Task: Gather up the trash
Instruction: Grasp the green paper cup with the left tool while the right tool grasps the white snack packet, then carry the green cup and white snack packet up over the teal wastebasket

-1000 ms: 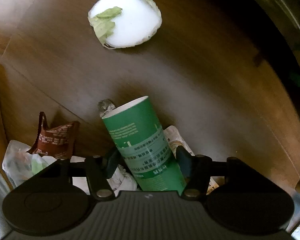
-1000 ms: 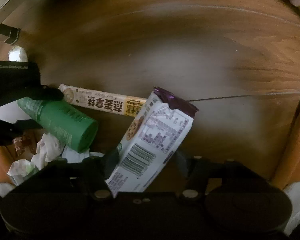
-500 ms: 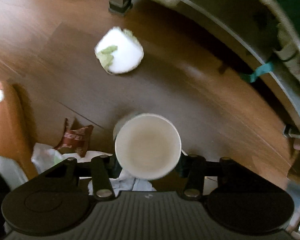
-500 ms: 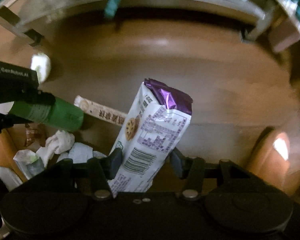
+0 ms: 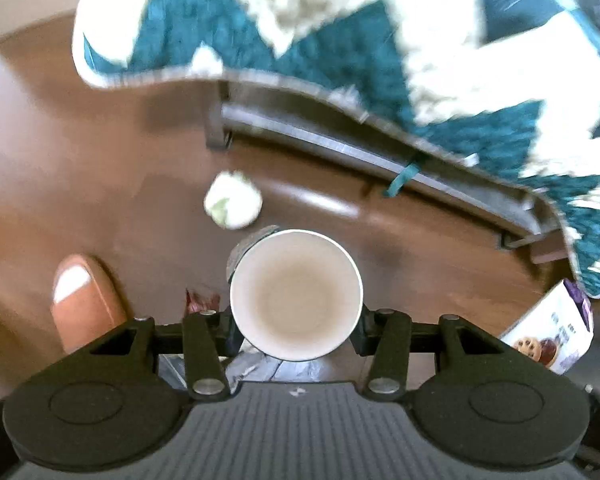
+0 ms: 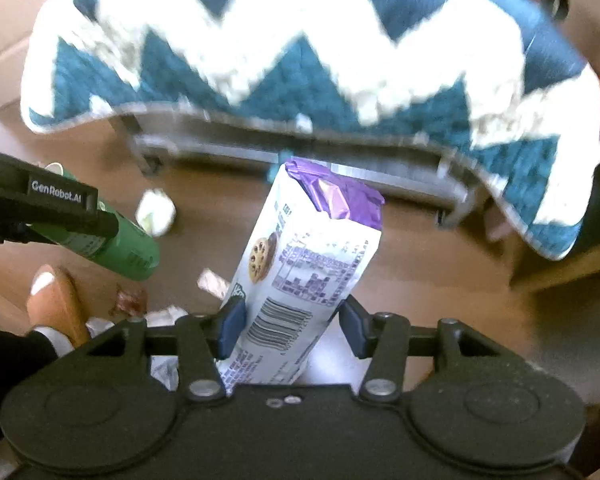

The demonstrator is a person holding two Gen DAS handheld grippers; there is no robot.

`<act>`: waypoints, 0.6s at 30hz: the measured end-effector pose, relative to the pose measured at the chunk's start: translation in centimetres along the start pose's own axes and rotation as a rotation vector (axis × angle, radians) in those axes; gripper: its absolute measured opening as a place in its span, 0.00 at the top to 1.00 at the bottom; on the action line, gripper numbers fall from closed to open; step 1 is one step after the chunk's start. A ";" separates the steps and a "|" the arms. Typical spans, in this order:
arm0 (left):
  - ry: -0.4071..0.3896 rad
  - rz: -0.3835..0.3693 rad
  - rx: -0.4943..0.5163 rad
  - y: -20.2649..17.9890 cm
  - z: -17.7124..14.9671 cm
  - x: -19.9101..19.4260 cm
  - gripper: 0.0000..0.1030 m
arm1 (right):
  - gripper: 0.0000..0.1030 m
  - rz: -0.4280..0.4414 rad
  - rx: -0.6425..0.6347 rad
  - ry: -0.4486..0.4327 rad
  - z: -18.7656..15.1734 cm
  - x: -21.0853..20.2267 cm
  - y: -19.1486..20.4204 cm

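Both grippers we carry are loaded: the left gripper [image 5: 296, 330] is clamped around a green paper cup [image 5: 296, 294], its open mouth facing the camera, and the right gripper [image 6: 290, 326] pinches a cookie packet [image 6: 304, 268]. Beyond them, a crumpled white wad [image 5: 233, 205] lies on the wooden floor [image 5: 100, 184], before a zigzag blanket [image 6: 300, 60].

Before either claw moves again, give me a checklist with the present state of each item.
1. Left claw shut on the green cup: ok.
2. Cup empty, nothing to spill: ok, its inside looks bare.
3. Right claw shut on the cookie packet: ok, both pads against it.
4. Trash bin in sight for the drop: not ok, neither view shows one.
5. Floor cleared: not ok, a white wad, a brown wrapper and crumpled tissues remain.
6. Orange shoe clear of the claws: ok.
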State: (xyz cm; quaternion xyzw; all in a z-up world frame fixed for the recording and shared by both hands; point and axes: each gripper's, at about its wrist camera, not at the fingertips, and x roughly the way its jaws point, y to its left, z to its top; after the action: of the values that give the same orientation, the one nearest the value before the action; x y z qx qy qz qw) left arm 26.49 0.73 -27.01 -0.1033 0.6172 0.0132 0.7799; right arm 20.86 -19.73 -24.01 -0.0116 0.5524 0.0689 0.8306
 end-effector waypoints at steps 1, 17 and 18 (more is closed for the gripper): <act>-0.017 -0.012 0.006 0.0 -0.1 -1.1 0.53 | 0.51 0.006 0.002 -0.026 0.2 -1.4 -0.1; -0.424 -0.120 0.200 -1.2 -0.6 -22.4 0.53 | 0.52 -0.019 -0.176 -0.443 4.1 -21.1 1.0; -0.450 -0.125 0.219 -1.3 -0.5 -23.6 0.53 | 0.52 -0.023 -0.183 -0.466 4.5 -22.2 1.0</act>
State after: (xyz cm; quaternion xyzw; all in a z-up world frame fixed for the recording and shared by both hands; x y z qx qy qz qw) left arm 20.59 1.87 -4.13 -0.0507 0.4183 -0.0794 0.9034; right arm 16.46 -20.60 -1.79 -0.0768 0.3371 0.1100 0.9319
